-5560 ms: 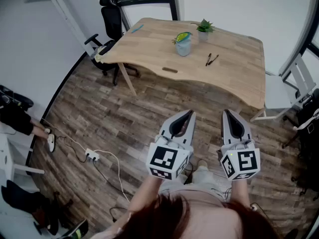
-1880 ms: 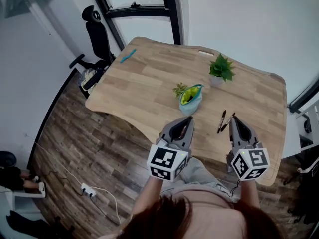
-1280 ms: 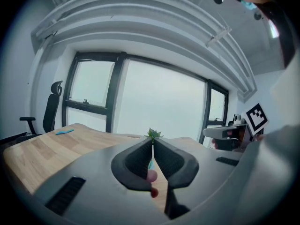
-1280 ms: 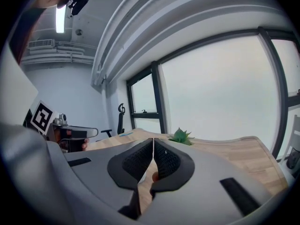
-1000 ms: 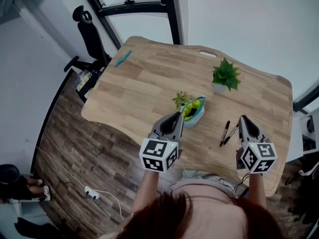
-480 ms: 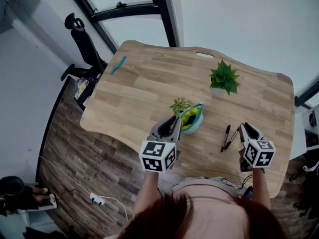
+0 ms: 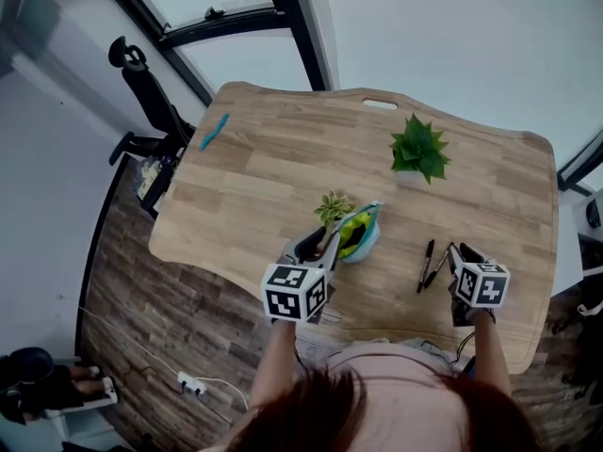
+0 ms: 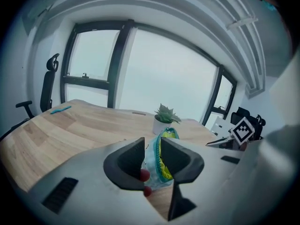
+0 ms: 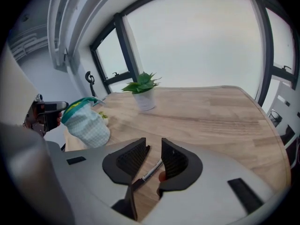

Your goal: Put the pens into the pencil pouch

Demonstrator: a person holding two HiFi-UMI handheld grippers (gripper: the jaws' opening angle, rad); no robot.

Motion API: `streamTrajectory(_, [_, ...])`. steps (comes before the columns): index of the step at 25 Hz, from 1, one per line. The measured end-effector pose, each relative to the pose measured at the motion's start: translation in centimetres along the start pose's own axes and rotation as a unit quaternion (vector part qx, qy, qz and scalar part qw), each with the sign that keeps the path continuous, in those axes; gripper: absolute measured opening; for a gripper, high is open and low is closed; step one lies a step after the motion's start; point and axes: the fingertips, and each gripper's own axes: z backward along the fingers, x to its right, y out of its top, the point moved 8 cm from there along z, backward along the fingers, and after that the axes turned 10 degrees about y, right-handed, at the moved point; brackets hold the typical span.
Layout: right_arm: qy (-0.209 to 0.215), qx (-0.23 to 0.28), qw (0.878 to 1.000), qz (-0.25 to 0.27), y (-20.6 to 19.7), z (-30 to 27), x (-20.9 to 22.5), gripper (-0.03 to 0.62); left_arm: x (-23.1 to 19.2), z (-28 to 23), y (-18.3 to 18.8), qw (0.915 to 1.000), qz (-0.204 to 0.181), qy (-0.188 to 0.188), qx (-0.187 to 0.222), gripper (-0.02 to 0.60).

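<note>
A pale checked pencil pouch with a teal rim stands upright and open on the wooden table. My left gripper is right at its left side. In the left gripper view its jaws stand apart, and the pouch shows through the gap. Two dark pens lie side by side to the right of the pouch. My right gripper hovers just right of them with its jaws opening. In the right gripper view one pen lies below the gap of the gripper, untouched.
A potted green plant stands behind the pens and a small plant sits just behind the pouch. A blue pen-like thing lies at the table's far left. An office chair stands off the left corner. The table's near edge runs just below both grippers.
Both grippers came down toward the tabletop, the left beside the pouch, the right beside the pens. The right jaws went from shut to parted.
</note>
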Motion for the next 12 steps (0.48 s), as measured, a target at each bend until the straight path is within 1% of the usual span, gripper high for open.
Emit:
streamTrajectory(7, [-0.016,-0.043,0.998,-0.052,-1.6,-2.6,1.3,0.106,0.1,-1.3,-0.6,0.9994,-0.001,-0.015,-0.032,0.107])
streamTrajectory(9, [-0.017,-0.053,0.996,-0.069,-2.1,-3.2,1.6,0.11,0.2,-1.6,-0.7,0.999,-0.008,-0.016,-0.041,0.107])
streamTrajectory(12, [-0.018,-0.061,0.993,-0.094,-2.6,-3.9,2.2,0.114,0.4,-2.0,-0.8,0.9985,-0.028,-0.007,-0.046,0.107])
